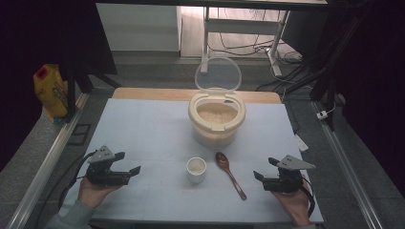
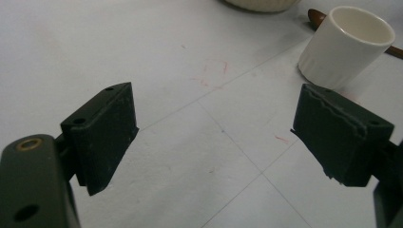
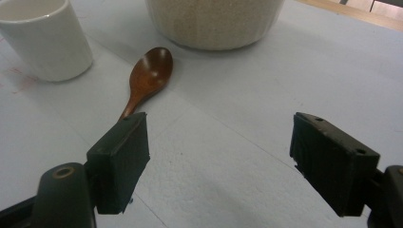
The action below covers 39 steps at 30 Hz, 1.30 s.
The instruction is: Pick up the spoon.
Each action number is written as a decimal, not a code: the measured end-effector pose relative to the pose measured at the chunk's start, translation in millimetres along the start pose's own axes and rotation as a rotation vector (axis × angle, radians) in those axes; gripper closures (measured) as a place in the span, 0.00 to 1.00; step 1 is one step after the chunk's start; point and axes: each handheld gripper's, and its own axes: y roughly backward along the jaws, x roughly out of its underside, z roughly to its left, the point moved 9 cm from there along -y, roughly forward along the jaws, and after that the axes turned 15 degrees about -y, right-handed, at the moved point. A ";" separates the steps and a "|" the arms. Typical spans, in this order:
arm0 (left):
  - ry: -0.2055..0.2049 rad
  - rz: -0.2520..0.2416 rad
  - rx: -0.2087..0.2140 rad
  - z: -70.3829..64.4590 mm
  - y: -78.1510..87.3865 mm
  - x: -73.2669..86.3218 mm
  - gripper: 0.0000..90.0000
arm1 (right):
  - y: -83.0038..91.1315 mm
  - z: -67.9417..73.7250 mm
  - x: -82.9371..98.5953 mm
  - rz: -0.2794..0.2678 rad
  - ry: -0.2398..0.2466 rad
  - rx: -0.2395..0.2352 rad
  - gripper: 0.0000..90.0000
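A cream rice container (image 1: pixel 217 119) stands at the table's far middle with its clear lid (image 1: pixel 218 74) raised; pale grains fill it. In front of it sits a small white cup (image 1: pixel 196 170) (image 2: pixel 345 45) (image 3: pixel 45 40). A brown wooden spoon (image 1: pixel 229 173) (image 3: pixel 147 76) lies just right of the cup, bowl toward the container. My left gripper (image 1: pixel 127 163) (image 2: pixel 216 137) rests open on the table left of the cup, holding nothing. My right gripper (image 1: pixel 265 168) (image 3: pixel 218 161) rests open right of the spoon, its jaws apart over bare table.
The table (image 1: pixel 143 129) has a light blue-grey top with a wooden strip along its far edge. A yellow bottle (image 1: pixel 49 90) stands off the table at far left. Desk legs and cables lie on the floor behind.
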 end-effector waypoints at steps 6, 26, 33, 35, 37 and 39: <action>-0.006 0.001 0.001 -1.2 -0.1 0.4 0.15 | -0.3 0.6 0.7 0.005 0.003 -0.001 0.23; -0.009 0.002 0.001 -2.0 -0.7 0.6 0.15 | 0.1 2.9 0.4 0.018 0.006 0.010 0.24; -0.011 0.002 -0.005 -1.6 -0.2 0.8 0.16 | 1.3 6.2 -2.6 0.030 0.014 0.022 0.24; -0.013 0.004 -0.006 -1.5 -0.7 1.1 0.16 | 1.3 6.7 -2.6 0.037 0.016 0.028 0.24; -0.014 0.006 -0.006 -1.6 -1.0 1.3 0.16 | 0.8 8.7 -2.6 0.061 0.017 0.038 0.25; -0.016 0.008 -0.007 -1.7 -1.4 1.7 0.16 | 0.2 9.7 -2.9 0.065 0.014 0.040 0.25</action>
